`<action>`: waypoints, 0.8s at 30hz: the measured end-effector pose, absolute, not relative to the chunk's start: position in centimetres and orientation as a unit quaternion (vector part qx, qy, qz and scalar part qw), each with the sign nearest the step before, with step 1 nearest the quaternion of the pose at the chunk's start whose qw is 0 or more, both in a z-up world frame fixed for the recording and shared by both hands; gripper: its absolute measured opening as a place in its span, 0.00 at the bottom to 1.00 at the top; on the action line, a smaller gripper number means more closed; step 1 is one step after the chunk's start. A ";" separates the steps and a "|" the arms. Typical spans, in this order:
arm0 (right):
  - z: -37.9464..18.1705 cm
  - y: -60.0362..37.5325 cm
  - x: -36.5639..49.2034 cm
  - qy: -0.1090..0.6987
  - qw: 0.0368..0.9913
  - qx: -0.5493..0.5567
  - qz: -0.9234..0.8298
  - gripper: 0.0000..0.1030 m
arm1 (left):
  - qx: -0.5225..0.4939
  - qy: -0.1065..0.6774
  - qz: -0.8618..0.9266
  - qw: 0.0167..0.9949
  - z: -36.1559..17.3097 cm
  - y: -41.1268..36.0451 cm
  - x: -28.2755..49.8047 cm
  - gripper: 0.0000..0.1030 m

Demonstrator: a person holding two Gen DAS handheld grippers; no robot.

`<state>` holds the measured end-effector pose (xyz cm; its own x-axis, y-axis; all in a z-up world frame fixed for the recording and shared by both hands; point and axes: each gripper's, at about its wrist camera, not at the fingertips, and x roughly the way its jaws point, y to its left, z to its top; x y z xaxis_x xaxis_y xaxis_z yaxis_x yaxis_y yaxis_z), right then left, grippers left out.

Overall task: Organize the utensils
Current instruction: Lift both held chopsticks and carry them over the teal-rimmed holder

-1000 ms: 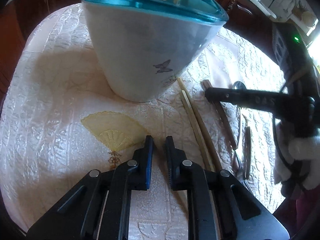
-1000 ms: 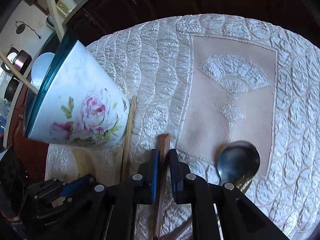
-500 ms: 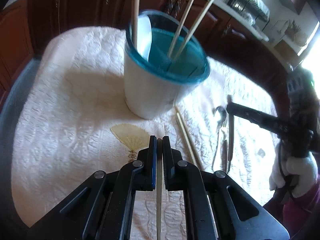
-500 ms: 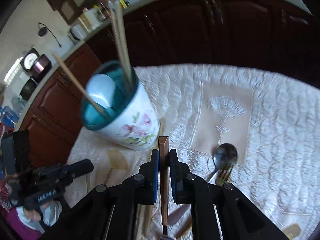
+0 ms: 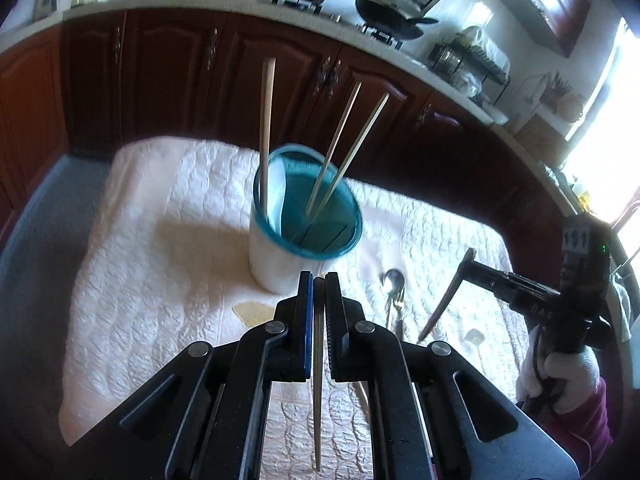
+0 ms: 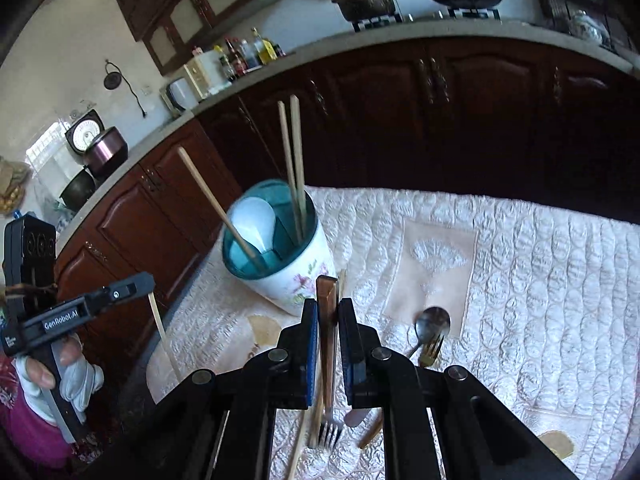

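Note:
A white floral utensil cup with a teal rim (image 5: pixel 280 256) (image 6: pixel 288 280) stands on the quilted cloth and holds three chopsticks (image 5: pixel 266 128) and a white spoon (image 6: pixel 256 224). My left gripper (image 5: pixel 318 280) is shut on a pale chopstick (image 5: pixel 317 400), held above the table in front of the cup. My right gripper (image 6: pixel 328 308) is shut on a brown-handled fork (image 6: pixel 327 360), tines down, also raised near the cup. Each gripper shows in the other view, the right (image 5: pixel 472 268) and the left (image 6: pixel 148 284).
A metal spoon (image 6: pixel 430 324) (image 5: pixel 392 282) and a gold fork (image 6: pixel 430 350) lie on the white quilted tablecloth (image 6: pixel 540 300) right of the cup. More chopsticks and a utensil lie under my right gripper. Dark wooden cabinets (image 5: pixel 180 80) and a kitchen counter stand behind the table.
Both grippers closed on utensils lying on the cloth and lifted them well above the table, pulling back from the cup.

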<state>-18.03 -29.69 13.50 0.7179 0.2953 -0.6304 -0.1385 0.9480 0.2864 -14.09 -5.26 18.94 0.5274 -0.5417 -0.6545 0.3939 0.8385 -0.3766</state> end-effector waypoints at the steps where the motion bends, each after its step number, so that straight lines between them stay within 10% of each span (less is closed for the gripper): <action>1: 14.0 -29.6 -18.3 0.352 0.922 0.107 0.119 0.09 | -0.092 0.401 -0.270 0.871 19.5 -5.1 -14.1 0.04; 24: 23.5 -27.8 -18.6 0.270 0.952 0.063 0.133 0.09 | -0.085 0.272 -0.234 0.929 30.3 -4.2 -12.2 0.04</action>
